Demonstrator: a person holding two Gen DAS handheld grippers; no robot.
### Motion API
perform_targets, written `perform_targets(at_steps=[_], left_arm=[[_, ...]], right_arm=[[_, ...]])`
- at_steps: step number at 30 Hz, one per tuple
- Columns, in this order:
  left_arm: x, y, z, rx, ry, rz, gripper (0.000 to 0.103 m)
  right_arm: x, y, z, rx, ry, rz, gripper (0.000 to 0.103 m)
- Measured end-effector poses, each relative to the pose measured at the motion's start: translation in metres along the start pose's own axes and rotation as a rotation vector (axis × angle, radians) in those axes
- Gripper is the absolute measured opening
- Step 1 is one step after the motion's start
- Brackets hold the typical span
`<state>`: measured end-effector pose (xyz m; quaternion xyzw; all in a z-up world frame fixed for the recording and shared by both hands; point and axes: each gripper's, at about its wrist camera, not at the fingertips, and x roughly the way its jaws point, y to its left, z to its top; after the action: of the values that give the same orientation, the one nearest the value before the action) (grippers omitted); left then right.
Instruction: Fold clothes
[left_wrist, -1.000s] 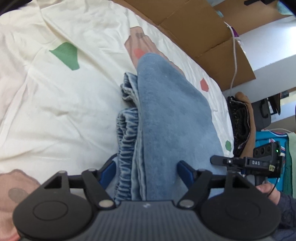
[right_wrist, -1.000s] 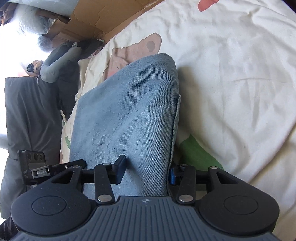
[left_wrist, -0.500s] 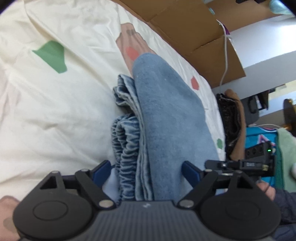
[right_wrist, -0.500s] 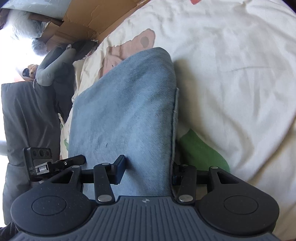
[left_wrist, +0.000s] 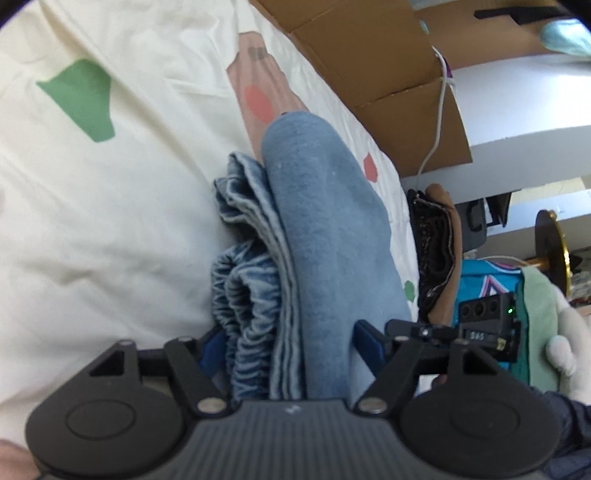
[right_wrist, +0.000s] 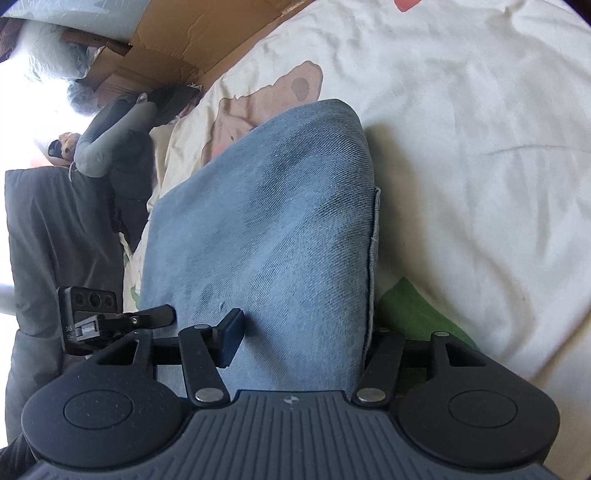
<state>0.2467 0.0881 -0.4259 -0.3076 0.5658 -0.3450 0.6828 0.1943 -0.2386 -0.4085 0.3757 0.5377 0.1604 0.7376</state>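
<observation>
On the bedsheet (right_wrist: 480, 166), the right gripper (right_wrist: 303, 338) is opening around the folded jeans (right_wrist: 273, 229), apparently releasing them; the left gripper (left_wrist: 291, 339) is straddling them, jaws apart.

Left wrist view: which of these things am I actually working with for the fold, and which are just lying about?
In the job:
- folded blue jeans, between both grippers' fingers
- left gripper
- right gripper, jaws opening
- cream bedsheet under the jeans

Lying about:
- cardboard boxes
- white cable
- dark bag at the bed edge
- teal cloth
</observation>
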Motion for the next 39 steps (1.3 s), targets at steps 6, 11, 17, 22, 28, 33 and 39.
perform_targets(at_steps=[6,11,17,22,28,33,39], left_arm=[[0.003,-0.006,0.0,-0.012,-0.006,-0.019,0.073],[-0.007,-0.008,0.001,-0.014,-0.008,-0.065,0.057],[-0.001,-0.006,0.0,-0.009,-0.001,-0.049,0.062],[0.011,-0.004,0.002,-0.004,0.025,-0.066,0.068],[0.015,-0.005,0.004,0.015,0.043,-0.081,0.062],[0.003,-0.01,0.003,0.029,0.036,-0.108,0.049],[-0.006,-0.017,0.003,0.029,0.029,-0.153,0.048]], right_arm=[[0.002,0.005,0.005,-0.019,0.015,0.021,0.056],[-0.007,0.011,0.005,-0.016,0.01,0.079,0.055],[-0.002,0.008,0.004,-0.04,0.037,0.053,0.055],[0.002,0.001,0.001,-0.055,0.063,0.057,0.055],[-0.003,0.001,0.002,-0.075,0.044,0.062,0.039],[-0.013,0.01,0.001,-0.079,0.031,0.09,0.032],[-0.026,0.017,-0.001,-0.079,0.016,0.113,0.032]])
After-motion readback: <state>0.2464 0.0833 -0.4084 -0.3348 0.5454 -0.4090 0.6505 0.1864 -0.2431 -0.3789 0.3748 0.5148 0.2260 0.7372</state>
